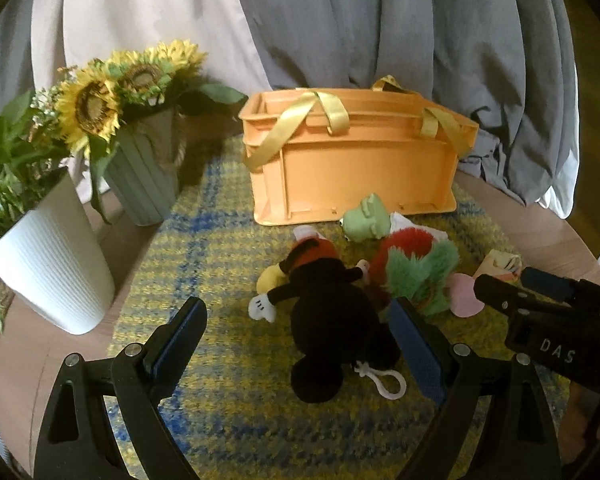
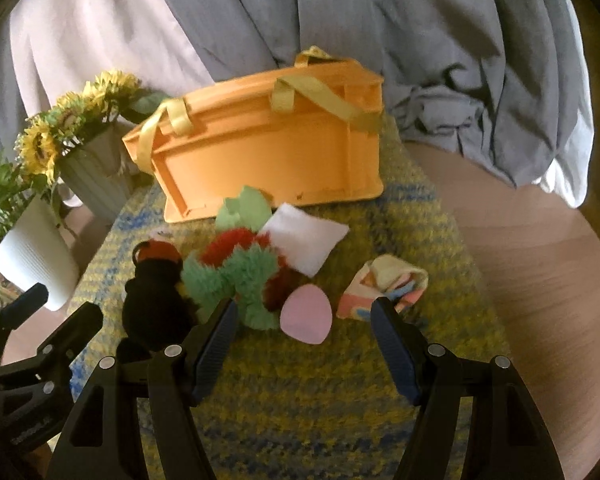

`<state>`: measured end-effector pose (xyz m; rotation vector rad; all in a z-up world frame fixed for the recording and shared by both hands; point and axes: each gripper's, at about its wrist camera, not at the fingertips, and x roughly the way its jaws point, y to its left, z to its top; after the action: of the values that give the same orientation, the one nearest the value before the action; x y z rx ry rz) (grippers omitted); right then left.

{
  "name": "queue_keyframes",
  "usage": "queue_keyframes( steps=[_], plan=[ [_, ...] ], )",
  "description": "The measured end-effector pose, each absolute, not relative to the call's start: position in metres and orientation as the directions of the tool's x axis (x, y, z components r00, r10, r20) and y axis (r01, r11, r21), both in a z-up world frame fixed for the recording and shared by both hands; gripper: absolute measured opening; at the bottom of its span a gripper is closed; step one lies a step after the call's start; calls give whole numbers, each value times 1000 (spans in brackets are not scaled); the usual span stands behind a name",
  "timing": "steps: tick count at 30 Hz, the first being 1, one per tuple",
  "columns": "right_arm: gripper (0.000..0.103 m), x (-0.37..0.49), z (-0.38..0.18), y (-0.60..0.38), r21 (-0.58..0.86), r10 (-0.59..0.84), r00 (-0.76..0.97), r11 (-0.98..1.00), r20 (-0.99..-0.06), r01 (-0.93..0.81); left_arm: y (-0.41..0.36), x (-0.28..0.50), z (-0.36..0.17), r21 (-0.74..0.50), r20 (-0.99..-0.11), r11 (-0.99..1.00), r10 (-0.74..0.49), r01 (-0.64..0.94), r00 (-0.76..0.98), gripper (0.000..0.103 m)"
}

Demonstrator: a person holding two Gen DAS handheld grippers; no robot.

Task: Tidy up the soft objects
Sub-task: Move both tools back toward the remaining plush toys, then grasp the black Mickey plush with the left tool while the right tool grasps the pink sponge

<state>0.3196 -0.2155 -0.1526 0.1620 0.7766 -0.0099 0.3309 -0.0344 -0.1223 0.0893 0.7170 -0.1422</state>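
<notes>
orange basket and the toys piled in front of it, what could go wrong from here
The fuzzy green and red toy lies against the black mouse doll, so the open left tool may drag both at once. The doll's white clip loop could snag a finger. The orange basket has yellow ribbon handles draped over its rim; a dropped toy could catch on them and fall outside.

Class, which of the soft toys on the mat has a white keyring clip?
The black mouse plush: a white clip loops from its head. The fuzzy red-and-green toy and green frog show none.
</notes>
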Motion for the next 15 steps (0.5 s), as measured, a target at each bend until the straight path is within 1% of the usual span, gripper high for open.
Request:
queue_keyframes(
  steps=[8,15],
  plan=[
    [69,332,-168,-222,146,38,684,984,-728,101,-43,348,-138,46,-686,982,-104,185,720,93],
    [64,340,-180,-225,176,60,660,978,-749,110,-49,362,-147,44,-706,980,-108,195,700,93]
  ],
)
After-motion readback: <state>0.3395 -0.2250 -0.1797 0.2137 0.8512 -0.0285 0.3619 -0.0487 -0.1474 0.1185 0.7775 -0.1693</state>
